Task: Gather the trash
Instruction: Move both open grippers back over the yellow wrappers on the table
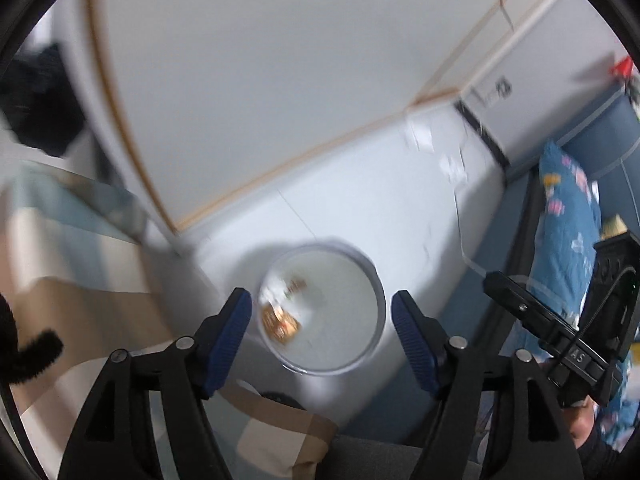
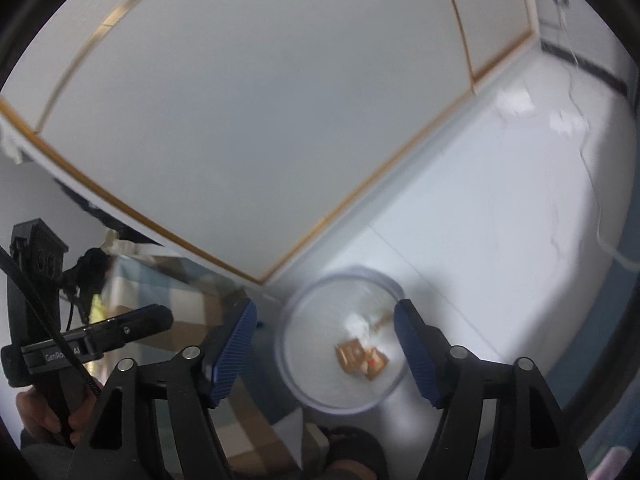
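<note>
A round white bin point(image 1: 378, 312) stands on the pale floor, with orange wrappers point(image 1: 282, 322) and a white scrap lying inside it. My left gripper point(image 1: 322, 314) hangs above the bin, open, with nothing between its blue pads. The right wrist view shows the same bin point(image 2: 286, 344) and wrappers point(image 2: 360, 358) from above. My right gripper point(image 2: 326, 322) is open and empty over it. Each gripper's black body shows at the edge of the other view: the right one point(image 1: 560, 340) and the left one point(image 2: 92, 340). All of it is blurred.
A bed with a checked beige and blue cover point(image 1: 60, 272) lies left of the bin. A white wardrobe with gold trim point(image 1: 240, 80) stands behind it. White paper scraps point(image 1: 420, 136) and a thin cable point(image 2: 588, 168) lie on the far floor. Blue patterned bedding point(image 1: 568, 216) is at the right.
</note>
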Demonstrator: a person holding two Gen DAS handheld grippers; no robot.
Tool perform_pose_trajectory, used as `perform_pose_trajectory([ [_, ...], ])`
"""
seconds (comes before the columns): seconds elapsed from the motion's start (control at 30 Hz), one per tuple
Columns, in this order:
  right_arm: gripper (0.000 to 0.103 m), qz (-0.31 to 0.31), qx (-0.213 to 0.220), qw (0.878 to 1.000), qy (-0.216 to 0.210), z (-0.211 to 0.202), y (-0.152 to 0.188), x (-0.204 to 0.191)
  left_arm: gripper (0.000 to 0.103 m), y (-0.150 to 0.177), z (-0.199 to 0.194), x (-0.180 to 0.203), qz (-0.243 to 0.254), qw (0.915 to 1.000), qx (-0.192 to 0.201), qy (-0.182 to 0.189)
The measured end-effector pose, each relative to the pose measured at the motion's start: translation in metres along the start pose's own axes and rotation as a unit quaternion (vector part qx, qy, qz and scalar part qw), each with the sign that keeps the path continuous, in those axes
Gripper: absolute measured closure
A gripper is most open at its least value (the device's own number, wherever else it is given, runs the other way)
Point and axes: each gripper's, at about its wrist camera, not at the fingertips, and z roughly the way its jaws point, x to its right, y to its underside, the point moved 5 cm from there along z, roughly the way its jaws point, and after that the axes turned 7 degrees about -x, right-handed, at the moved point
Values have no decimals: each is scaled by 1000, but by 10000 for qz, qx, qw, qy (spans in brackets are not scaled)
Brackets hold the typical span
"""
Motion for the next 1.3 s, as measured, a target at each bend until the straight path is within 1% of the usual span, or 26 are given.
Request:
perform_pose_trajectory([
  [0.07, 27, -223, 201, 9995, -38, -16, -6, -19, 27, 4, -28, -7, -73, 9991, 381, -155],
  [0.13, 26, -599, 439, 9972, -20, -37, -12, -46, 26, 12, -60, -16, -144, 9963, 773, -333],
  [0.2, 26, -901, 611, 9940, -80, -54, -15, -72, 21, 18, -84, -27, -274, 9934, 1031, -431],
  [0.3, 23, -1250, 847, 9883, -229, -80, -14, -109, 20, 33, -121, -47, -454, 9867, 1441, -598],
  [0.37, 20, -1449, 1047, 9833, -350, -98, -13, -136, 19, 42, -140, -58, -513, 9820, 1646, -773],
  [0.43, 17, -1601, 1179, 9788, -486, -111, -10, -161, 15, 53, -159, -70, -587, 9762, 1854, -964],
  [0.53, 12, -1869, 1179, 9727, -714, -120, -2, -201, 15, 71, -183, -90, -749, 9696, 2108, -990],
  [0.63, 8, -2232, 1149, 9642, -857, -119, 10, -241, 15, 89, -205, -111, -858, 9632, 2236, -1219],
  [0.67, 7, -2316, 1139, 9621, -878, -119, 14, -248, 14, 98, -215, -122, -927, 9589, 2325, -1337],
  [0.7, 7, -2439, 1106, 9588, -944, -117, 20, -265, 13, 102, -221, -125, -990, 9557, 2386, -1413],
  [0.77, 6, -2515, 1014, 9560, -1119, -114, 29, -284, 11, 114, -238, -141, -1167, 9465, 2568, -1569],
  [0.8, 6, -2523, 943, 9551, -1232, -110, 34, -297, 10, 121, -246, -151, -1277, 9406, 2657, -1686],
  [0.83, 6, -2530, 884, 9543, -1319, -107, 38, -306, 9, 127, -251, -160, -1393, 9353, 2716, -1791],
  [0.93, 6, -2571, 732, 9521, -1483, -96, 47, -328, 7, 144, -261, -192, -1763, 9243, 2793, -1911],
  [1.0, 6, -2624, 610, 9500, -1581, -85, 55, -346, 7, 156, -261, -208, -1929, 9204, 2786, -1951],
  [1.07, 6, -2600, 478, 9488, -1728, -81, 59, -350, 7, 166, -260, -229, -2051, 9141, 2771, -2134],
  [1.1, 6, -2590, 375, 9499, -1711, -71, 61, -358, 7, 170, -257, -236, -2074, 9119, 2748, -2235],
  [1.13, 6, -2603, 279, 9510, -1645, -61, 63, -364, 7, 172, -252, -245, -2123, 9114, 2670, -2304],
  [1.2, 6, -2701, 63, 9499, -1570, -44, 68, -375, 7, 176, -240, -263, -2223, 9154, 2451, -2292],
  [1.23, 6, -2756, -4, 9492, -1517, -36, 69, -381, 7, 177, -236, -270, -2332, 9152, 2349, -2298],
  [1.3, 6, -2999, -178, 9441, -1354, -16, 76, -397, 7, 180, -238, -277, -2457, 9167, 2367, -2079],
])
